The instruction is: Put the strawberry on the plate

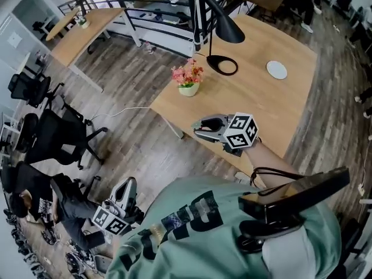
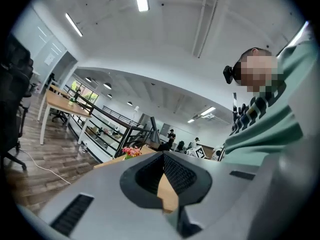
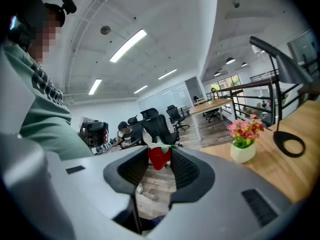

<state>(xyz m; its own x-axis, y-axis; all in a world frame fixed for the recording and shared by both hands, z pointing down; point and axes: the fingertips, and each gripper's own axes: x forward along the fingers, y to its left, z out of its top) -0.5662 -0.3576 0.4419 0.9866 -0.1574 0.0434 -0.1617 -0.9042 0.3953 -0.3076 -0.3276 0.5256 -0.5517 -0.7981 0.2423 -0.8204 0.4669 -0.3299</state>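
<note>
A red strawberry with green leaves sits between the tips of my right gripper, which is shut on it. In the head view that right gripper hangs over the near left edge of the wooden table, pointing left. The small white plate lies far off on the table's back right part. My left gripper is low at the left over the floor, beside the person's body. In the left gripper view its pads meet at the tip of the left gripper with nothing between them.
A white pot of pink flowers stands at the table's left corner, and a black desk lamp rises behind it. Black office chairs and a seated person are on the wood floor at the left. Railings and more desks lie beyond.
</note>
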